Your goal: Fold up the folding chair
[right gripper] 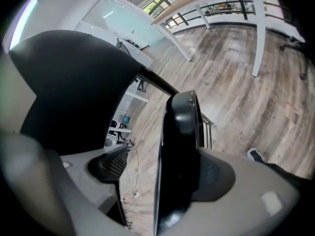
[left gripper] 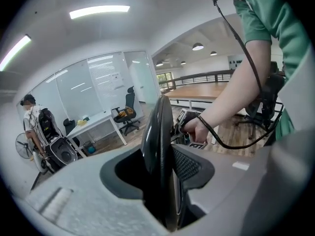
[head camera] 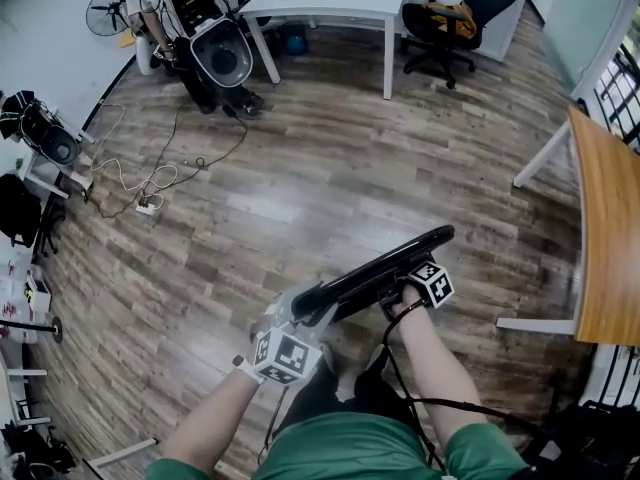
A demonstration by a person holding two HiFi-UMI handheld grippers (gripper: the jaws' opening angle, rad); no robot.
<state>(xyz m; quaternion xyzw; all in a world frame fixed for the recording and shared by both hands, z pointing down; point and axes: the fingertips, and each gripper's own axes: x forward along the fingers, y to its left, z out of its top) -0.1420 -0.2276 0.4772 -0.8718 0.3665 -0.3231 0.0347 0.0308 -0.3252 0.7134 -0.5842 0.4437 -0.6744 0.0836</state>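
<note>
The black folding chair (head camera: 385, 268) shows as a slim dark slab, edge-on, above the wooden floor in front of me. My left gripper (head camera: 305, 310) grips its near-left end. In the left gripper view the chair's thin rim (left gripper: 157, 146) stands between the jaws, with the pads against it. My right gripper (head camera: 402, 288) is at the chair's middle. In the right gripper view the glossy rim (right gripper: 179, 151) leans on the right pad, the left pad (right gripper: 108, 165) stands apart, and floor shows in the gap. A broad black panel (right gripper: 69, 82) fills that view's upper left.
A person with a black pushchair (head camera: 215, 53) stands at the back left, beside a fan (head camera: 105, 8). A white table (head camera: 340, 3) and an office chair (head camera: 450, 23) are at the back. A wooden table (head camera: 605, 238) is on the right. A cable and power strip (head camera: 150, 200) lie on the floor at the left.
</note>
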